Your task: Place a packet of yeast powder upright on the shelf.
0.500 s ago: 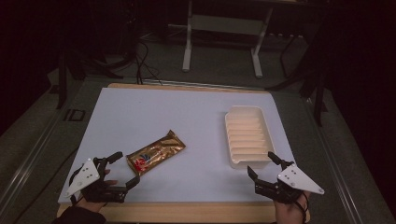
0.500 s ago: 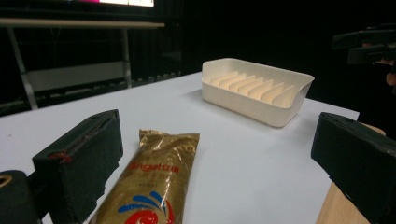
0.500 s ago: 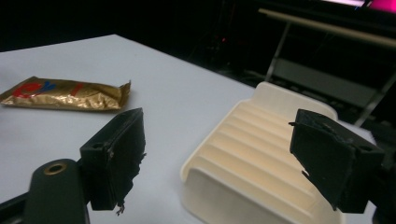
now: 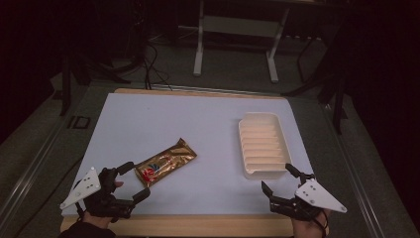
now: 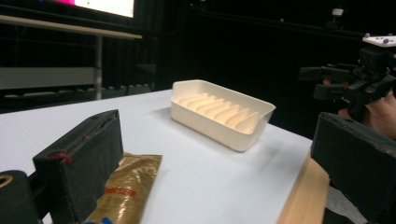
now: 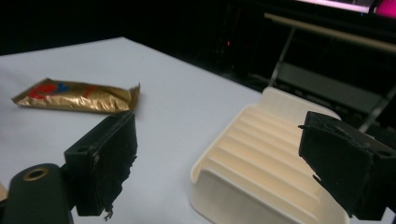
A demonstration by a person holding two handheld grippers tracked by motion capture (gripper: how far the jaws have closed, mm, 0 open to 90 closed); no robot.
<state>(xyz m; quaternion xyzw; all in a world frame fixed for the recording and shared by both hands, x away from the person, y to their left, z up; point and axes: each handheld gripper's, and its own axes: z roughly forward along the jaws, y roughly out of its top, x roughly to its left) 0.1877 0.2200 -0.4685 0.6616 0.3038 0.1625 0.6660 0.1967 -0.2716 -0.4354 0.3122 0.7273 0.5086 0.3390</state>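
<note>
Down at the near edge of the table (image 4: 148, 119), both tongs stand spread with nothing between their jaws. Left gripper (image 4: 132, 181) sits just beside the near end of a gold snack packet (image 4: 166, 162), which lies flat on the white tabletop. Right gripper (image 4: 280, 178) hovers just short of the near end of a cream ribbed tray (image 4: 262, 144), well apart from the packet. Nothing lies in the tray.
</note>
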